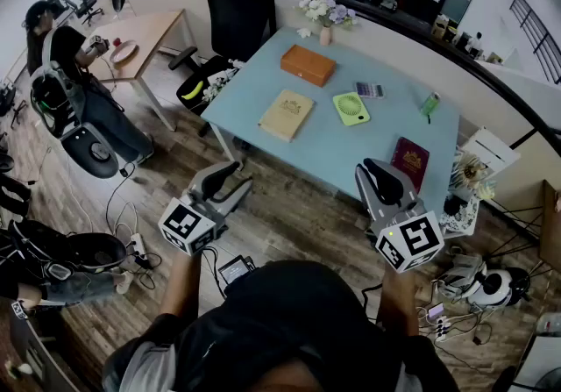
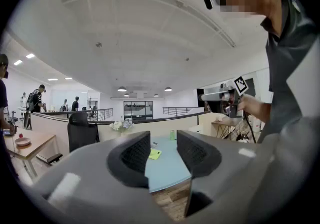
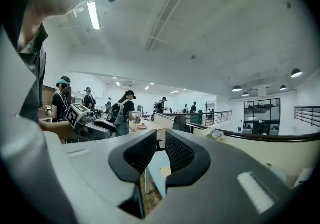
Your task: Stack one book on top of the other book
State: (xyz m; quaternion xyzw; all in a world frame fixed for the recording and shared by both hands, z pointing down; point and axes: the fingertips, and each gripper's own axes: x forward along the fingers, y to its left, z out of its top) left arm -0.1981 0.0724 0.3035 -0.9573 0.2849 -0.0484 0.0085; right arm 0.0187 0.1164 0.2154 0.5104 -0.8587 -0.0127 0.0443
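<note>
In the head view a tan book (image 1: 286, 114) lies flat at the middle of the light blue table (image 1: 333, 149). A maroon book (image 1: 409, 162) lies near the table's right front edge, apart from the tan one. Both grippers hang level in front of the table, short of its near edge, touching neither book. My left gripper (image 1: 232, 178) (image 2: 163, 155) is open, with only the table showing between its pads. My right gripper (image 1: 379, 173) (image 3: 161, 155) stands just before the maroon book, its jaws a narrow gap apart with nothing between them.
An orange box (image 1: 308, 64), a green hand fan (image 1: 351, 108), a calculator (image 1: 368, 89), a green bottle (image 1: 429, 104) and a flower vase (image 1: 326, 15) share the table. A black office chair (image 1: 235, 9) stands at its far left; cables and a power strip lie on the wooden floor.
</note>
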